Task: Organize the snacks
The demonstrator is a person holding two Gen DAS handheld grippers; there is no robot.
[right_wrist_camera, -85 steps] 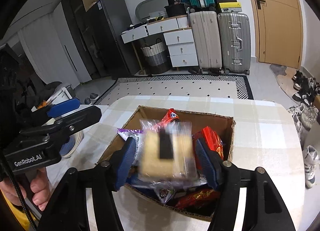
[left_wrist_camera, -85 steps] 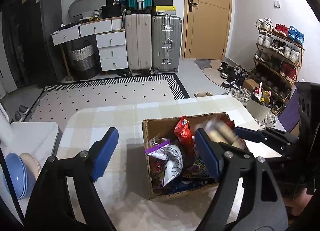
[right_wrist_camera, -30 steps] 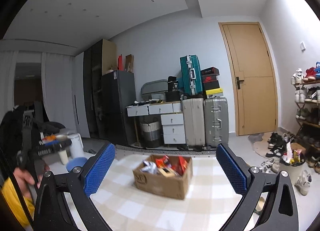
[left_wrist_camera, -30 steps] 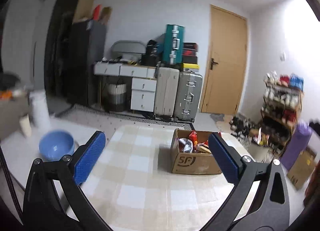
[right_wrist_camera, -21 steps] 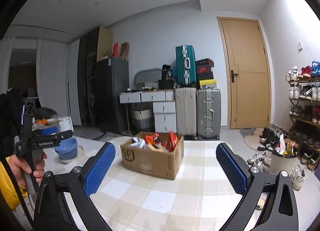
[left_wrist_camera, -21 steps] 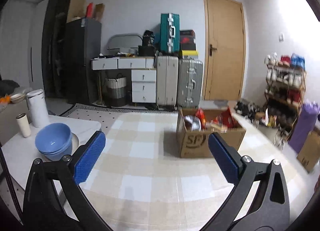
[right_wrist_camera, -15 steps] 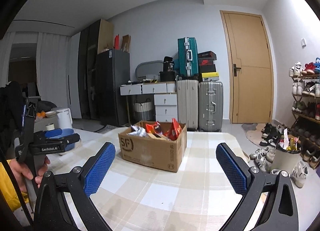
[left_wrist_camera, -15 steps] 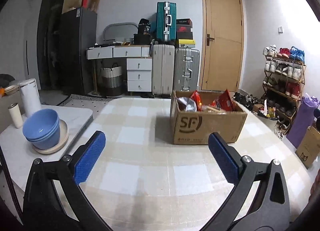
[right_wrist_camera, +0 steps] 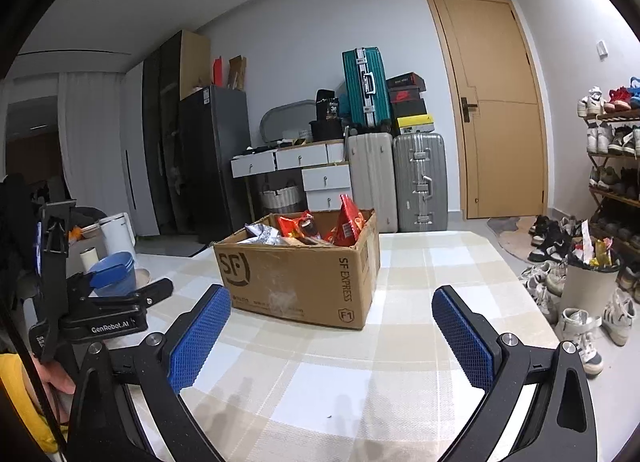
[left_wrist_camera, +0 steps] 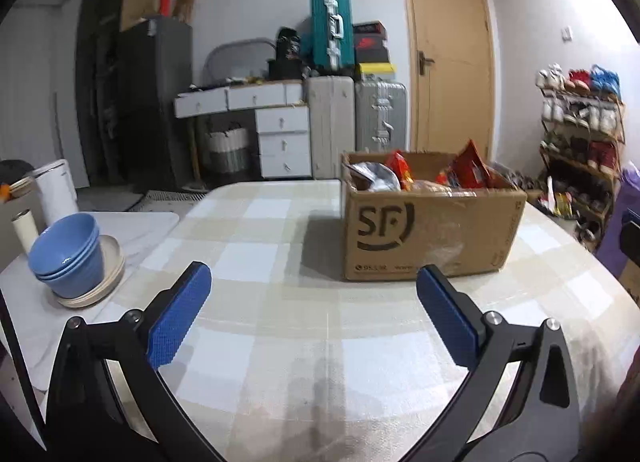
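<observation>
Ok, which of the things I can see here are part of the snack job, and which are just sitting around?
Part of the job:
- cardboard box on the table
- snack packets sticking out of it
- left tongs and right tongs, both open and empty

Just sitting around:
- blue bowls
- white kettle
- suitcases
- shoe rack

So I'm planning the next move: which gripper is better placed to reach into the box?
Neither clearly. The left gripper and right gripper are both open, empty, facing the box across bare table.
</observation>
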